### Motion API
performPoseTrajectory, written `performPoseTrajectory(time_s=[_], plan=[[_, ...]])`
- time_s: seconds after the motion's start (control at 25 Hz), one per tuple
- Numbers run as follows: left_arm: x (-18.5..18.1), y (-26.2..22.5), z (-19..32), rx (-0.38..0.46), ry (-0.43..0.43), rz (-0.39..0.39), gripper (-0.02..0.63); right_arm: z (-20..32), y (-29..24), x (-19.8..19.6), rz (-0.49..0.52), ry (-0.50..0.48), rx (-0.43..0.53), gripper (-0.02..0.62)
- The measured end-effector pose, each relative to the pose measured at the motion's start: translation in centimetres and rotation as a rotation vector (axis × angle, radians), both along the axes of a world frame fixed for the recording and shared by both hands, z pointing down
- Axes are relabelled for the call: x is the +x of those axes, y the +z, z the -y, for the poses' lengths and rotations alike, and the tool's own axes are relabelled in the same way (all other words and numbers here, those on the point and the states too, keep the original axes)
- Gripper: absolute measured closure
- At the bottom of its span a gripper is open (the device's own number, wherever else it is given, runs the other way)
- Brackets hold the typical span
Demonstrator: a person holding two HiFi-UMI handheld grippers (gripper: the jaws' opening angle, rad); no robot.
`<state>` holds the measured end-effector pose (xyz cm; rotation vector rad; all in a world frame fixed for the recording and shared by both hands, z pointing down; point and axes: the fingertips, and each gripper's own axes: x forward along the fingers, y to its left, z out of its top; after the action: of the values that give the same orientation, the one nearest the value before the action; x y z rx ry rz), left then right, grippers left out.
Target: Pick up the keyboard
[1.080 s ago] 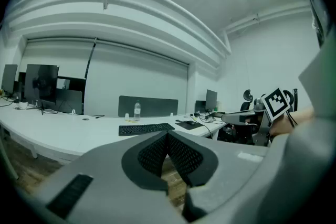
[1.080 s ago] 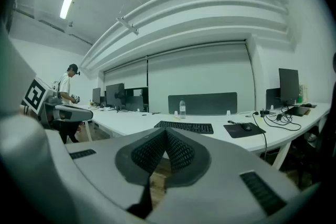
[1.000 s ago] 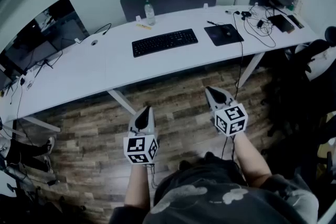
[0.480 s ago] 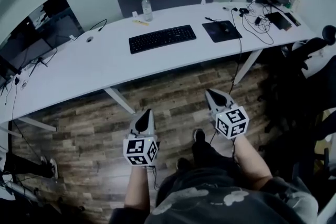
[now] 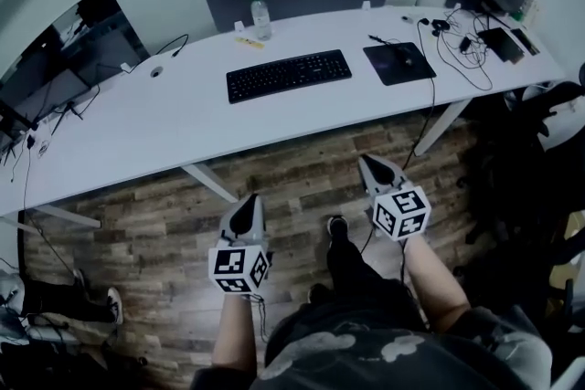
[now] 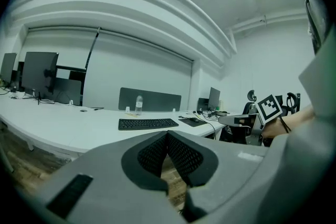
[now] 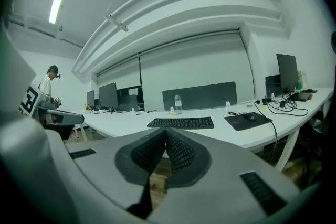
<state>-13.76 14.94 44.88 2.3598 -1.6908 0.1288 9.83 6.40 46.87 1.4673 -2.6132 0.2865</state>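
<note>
A black keyboard lies flat on the long white desk, and shows too in the left gripper view and the right gripper view. Both grippers hang over the wooden floor, well short of the desk. My left gripper is shut with nothing in it; its tips meet in its own view. My right gripper is likewise shut and empty, jaws together.
A water bottle stands behind the keyboard. A mouse on a black mat sits to its right, with cables and devices at the desk's far right. Monitors are at the left. Black chairs stand on the right.
Both grippers have sunk slightly and drifted in the head view; the desk and keyboard have shifted a little as the person stepped forward, one foot now showing between the arms.
</note>
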Motion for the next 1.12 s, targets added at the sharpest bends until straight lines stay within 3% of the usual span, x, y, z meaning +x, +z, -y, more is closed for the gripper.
performPoseTrajectory(time_s=[0.2,0.52,0.8,0.92,1.12], plan=[[0.2,0.8,6.0,-0.027,-0.001,0.029,0.606,6.5,0.8,0.1,-0.001,-0.011,-0.040,0.589],[1.5,1.2,15.5,-0.051,-0.022,0.065,0.606,16.4,2.3,-0.2,-0.009,-0.090,-0.096,0.482],[1.6,1.0,22.3,-0.062,-0.067,0.081,0.606,23.4,2.7,-0.9,-0.002,-0.161,-0.117,0.456],[1.6,1.5,24.9,-0.077,-0.076,0.096,0.606,25.8,3.3,-1.5,-0.040,-0.212,-0.116,0.399],[0.7,2.6,28.7,-0.104,-0.124,0.133,0.606,29.3,5.4,-3.1,-0.197,-0.376,-0.129,0.201]])
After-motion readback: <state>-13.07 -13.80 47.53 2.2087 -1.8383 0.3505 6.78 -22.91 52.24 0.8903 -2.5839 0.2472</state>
